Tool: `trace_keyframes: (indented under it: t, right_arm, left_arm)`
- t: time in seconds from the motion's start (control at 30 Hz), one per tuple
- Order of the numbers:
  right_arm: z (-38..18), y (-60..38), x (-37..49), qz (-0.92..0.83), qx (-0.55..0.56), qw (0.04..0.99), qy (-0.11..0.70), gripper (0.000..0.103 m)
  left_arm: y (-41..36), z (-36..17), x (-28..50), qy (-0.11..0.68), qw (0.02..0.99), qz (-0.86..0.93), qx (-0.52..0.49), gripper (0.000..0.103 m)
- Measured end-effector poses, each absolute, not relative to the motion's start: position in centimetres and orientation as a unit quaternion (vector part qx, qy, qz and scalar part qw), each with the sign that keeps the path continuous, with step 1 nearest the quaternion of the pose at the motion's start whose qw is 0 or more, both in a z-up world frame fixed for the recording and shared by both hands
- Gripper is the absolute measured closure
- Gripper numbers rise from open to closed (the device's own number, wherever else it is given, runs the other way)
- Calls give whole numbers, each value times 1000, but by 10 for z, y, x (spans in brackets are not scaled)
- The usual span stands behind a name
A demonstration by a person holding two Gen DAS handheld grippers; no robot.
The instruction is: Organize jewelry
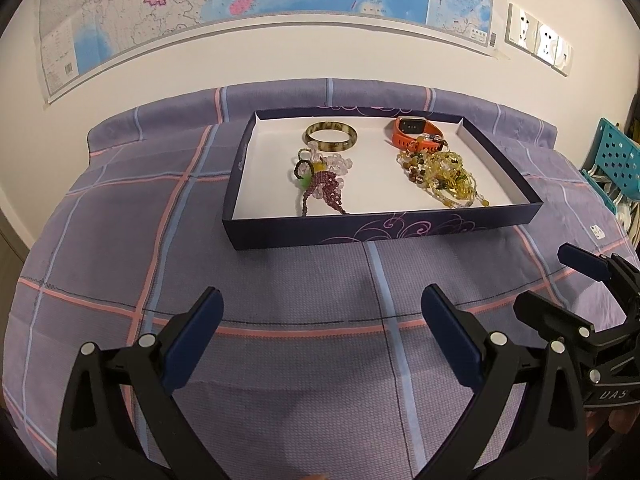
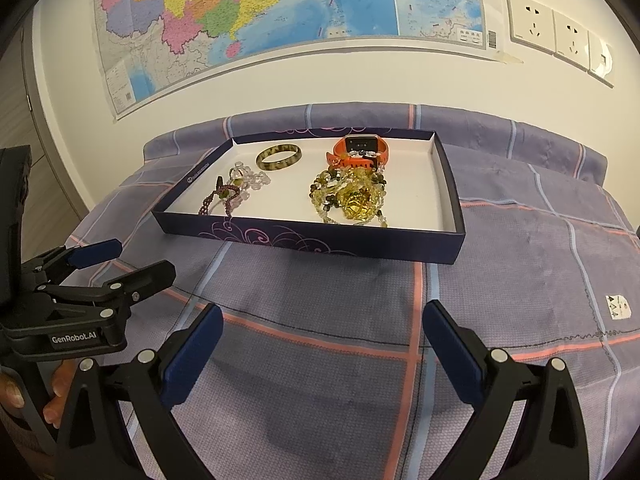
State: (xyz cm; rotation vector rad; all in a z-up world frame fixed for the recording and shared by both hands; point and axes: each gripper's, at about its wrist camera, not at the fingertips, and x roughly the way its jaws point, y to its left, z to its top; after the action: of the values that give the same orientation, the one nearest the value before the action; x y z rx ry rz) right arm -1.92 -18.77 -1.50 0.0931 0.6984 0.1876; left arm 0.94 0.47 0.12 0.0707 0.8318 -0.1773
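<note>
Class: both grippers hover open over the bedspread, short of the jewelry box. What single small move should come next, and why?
Probably advance the right gripper toward the tangled yellow bead pile in the shallow dark-blue cardboard box. Both it and the left gripper are open and empty, and the pile overlaps the orange watch.

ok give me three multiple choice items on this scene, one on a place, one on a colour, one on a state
1. Where does the bangle lie in the box?
A. far left part
B. near right corner
C. outside it, on the cloth

2. What colour is the watch strap?
A. green
B. orange
C. white

3. How do the left gripper and right gripper stand?
A. both open, holding nothing
B. left shut on the bangle
C. right shut on the watch

Answers:
1 A: it sits by the far wall, left of the watch.
2 B: the band beside the yellow beads is bright orange.
3 A: both pairs of fingers are spread wide above the cloth, short of the box.
</note>
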Motion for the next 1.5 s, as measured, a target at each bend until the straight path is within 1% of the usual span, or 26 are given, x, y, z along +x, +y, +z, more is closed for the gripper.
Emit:
trace_keyframes:
  t: [1.5]
  right_arm:
    - [-16, -189, -18, 93, 46, 933, 345, 7]
  left_arm:
    - [3, -1, 10, 410, 907, -87, 34, 5]
